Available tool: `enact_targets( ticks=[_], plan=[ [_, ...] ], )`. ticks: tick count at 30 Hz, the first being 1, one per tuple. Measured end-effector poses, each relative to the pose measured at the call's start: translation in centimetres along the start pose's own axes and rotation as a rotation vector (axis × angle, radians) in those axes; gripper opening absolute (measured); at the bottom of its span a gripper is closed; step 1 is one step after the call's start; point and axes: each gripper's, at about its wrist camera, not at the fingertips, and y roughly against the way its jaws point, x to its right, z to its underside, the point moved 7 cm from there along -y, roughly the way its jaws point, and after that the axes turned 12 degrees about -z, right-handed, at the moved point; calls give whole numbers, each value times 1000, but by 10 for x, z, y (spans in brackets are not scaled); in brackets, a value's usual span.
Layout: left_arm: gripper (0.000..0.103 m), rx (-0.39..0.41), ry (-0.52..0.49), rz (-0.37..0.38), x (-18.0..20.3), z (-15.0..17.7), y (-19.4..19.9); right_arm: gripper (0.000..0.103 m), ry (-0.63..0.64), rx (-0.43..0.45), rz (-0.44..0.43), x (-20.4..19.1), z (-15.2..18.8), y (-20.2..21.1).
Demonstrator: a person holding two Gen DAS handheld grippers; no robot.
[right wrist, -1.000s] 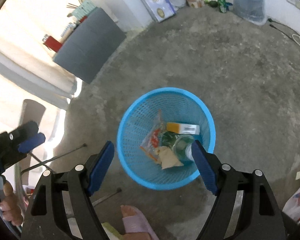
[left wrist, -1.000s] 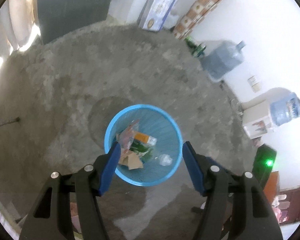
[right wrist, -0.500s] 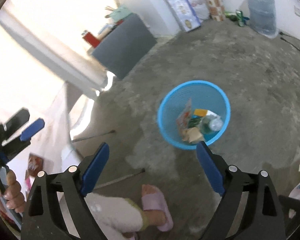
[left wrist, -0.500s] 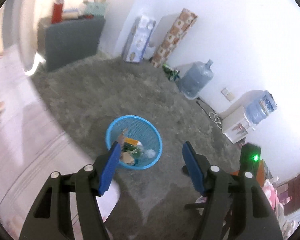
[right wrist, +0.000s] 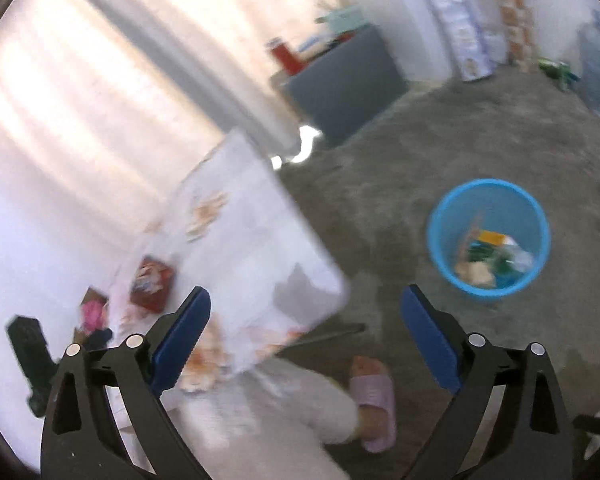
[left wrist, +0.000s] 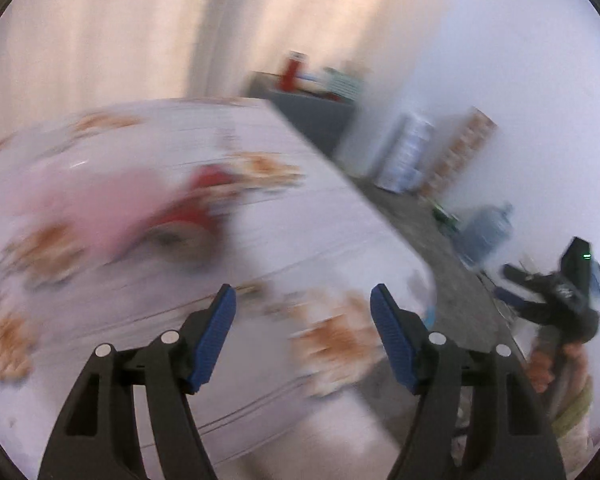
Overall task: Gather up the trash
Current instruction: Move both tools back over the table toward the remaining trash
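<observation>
My left gripper (left wrist: 303, 316) hovers over a table with a patterned cloth (left wrist: 260, 264). Its jaws are opening and nothing is between them. Blurred red and pink trash (left wrist: 180, 212) lies on the cloth, ahead and to the left. My right gripper (right wrist: 304, 320) has its jaws opening wide over the table corner and floor, also with nothing between them. A blue mesh basket (right wrist: 488, 183) with several pieces of trash inside stands on the floor to its right. In the right wrist view, a red packet (right wrist: 152, 284) and a pink item (right wrist: 92, 312) lie on the table (right wrist: 240, 248).
A person's leg and a foot in a pink slipper (right wrist: 374, 396) are below the right gripper. A thin rod (right wrist: 332, 334) lies on the concrete floor. A grey cabinet (right wrist: 348, 80), boxes and a water jug (left wrist: 488, 228) line the far wall.
Both views have swung up and away from the basket toward the table. The basket has left the left wrist view. The right jaws have spread wider.
</observation>
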Motion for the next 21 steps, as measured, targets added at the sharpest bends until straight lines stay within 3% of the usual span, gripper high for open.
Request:
enact_targets(
  ticks=[4,11,15,21],
  plan=[
    [68,26,82,-107,-60,21,15,95,71,-89,-81,-56,4,-42],
    [68,45,211,-163,-121,45,33,95,141,-235,-198,-145,21,-125],
    [69,48,237,-173,-138,55,42,95,143,-289,-210,-180,32,-171],
    [71,55,291,-179,-172,63,44,95,61,-300,-176,-196,34,-217]
  ],
)
